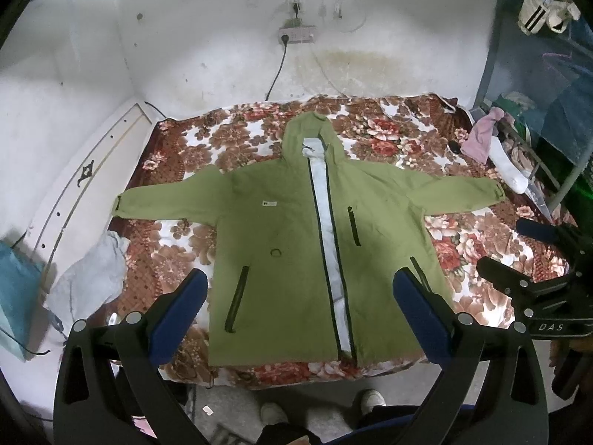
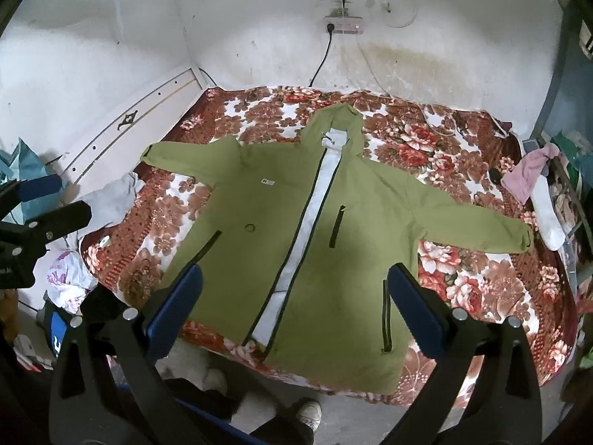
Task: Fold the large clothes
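A large green hooded jacket (image 1: 281,244) lies flat, front up, on the flowered bed (image 1: 463,244), sleeves spread out to both sides, zip open on a pale lining. It also shows in the right wrist view (image 2: 259,222). My left gripper (image 1: 300,285) is open and empty, held above the jacket's lower hem. My right gripper (image 2: 296,282) is open and empty, above the hem too. The right gripper also shows at the right edge of the left wrist view (image 1: 519,256), and the left gripper at the left edge of the right wrist view (image 2: 44,200).
A grey garment (image 1: 92,278) hangs off the bed's left side by a white board (image 1: 74,185). Pink and white clothes (image 1: 489,144) lie at the bed's right end by a metal rack. A power strip (image 1: 296,33) and cable hang on the wall. The person's feet (image 1: 370,396) stand at the bed's front.
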Demonstrator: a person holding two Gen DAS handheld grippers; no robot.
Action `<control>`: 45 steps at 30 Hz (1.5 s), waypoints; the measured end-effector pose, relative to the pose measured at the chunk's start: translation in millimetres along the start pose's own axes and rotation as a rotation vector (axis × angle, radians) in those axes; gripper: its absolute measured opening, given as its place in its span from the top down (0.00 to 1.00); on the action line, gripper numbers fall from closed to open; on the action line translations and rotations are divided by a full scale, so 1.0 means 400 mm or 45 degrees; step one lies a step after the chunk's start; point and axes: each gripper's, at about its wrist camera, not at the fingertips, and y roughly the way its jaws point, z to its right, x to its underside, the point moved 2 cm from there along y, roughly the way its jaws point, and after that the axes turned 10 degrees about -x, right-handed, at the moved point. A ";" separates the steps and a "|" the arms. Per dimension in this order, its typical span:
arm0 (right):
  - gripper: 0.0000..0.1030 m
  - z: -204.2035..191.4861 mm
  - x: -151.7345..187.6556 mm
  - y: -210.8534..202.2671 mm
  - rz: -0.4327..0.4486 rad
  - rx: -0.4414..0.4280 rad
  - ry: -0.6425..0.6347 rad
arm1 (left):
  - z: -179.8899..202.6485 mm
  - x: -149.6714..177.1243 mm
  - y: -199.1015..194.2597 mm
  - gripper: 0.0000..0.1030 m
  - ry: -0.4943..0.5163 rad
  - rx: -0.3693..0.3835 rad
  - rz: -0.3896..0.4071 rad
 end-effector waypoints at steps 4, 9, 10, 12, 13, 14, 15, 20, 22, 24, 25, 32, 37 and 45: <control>0.04 0.029 -0.023 0.013 0.000 -0.007 -0.004 | 0.013 -0.012 0.019 0.05 0.006 -0.007 -0.007; 0.04 0.060 -0.062 0.019 -0.003 -0.037 0.001 | 0.019 -0.055 0.055 0.05 -0.080 -0.008 -0.073; 0.04 0.065 -0.070 0.020 -0.002 -0.049 0.000 | 0.018 -0.057 0.071 0.05 -0.087 -0.038 -0.108; 0.04 0.088 -0.085 0.029 -0.001 -0.059 -0.005 | 0.021 -0.066 0.096 0.05 -0.079 -0.070 -0.152; 0.04 0.096 -0.094 0.034 -0.005 -0.055 -0.008 | 0.016 -0.071 0.103 0.05 -0.088 -0.081 -0.158; 0.04 0.105 -0.099 0.045 -0.009 -0.052 -0.020 | 0.011 -0.071 0.115 0.05 -0.100 -0.102 -0.165; 0.04 0.113 -0.108 0.057 -0.013 -0.051 -0.033 | 0.003 -0.078 0.126 0.05 -0.102 -0.117 -0.176; 0.04 0.110 -0.150 0.139 -0.072 -0.059 -0.043 | -0.086 -0.106 0.193 0.05 -0.156 -0.143 -0.219; 0.04 0.085 -0.177 0.192 -0.083 -0.064 -0.050 | -0.128 -0.118 0.231 0.05 -0.097 -0.188 -0.211; 0.04 0.058 -0.207 0.249 -0.094 -0.055 -0.065 | -0.176 -0.142 0.271 0.05 -0.081 -0.249 -0.174; 0.04 0.038 -0.227 0.286 -0.100 -0.052 -0.064 | -0.209 -0.152 0.294 0.05 -0.095 -0.268 -0.159; 0.04 -0.122 -0.359 0.486 -0.162 -0.018 0.006 | -0.478 -0.211 0.528 0.05 -0.160 -0.171 -0.283; 0.04 -0.234 -0.454 0.614 -0.174 0.073 -0.020 | -0.655 -0.244 0.672 0.05 -0.114 -0.261 -0.307; 0.04 -0.374 -0.562 0.853 -0.255 0.075 -0.039 | -0.966 -0.244 0.948 0.05 -0.376 -0.201 -0.437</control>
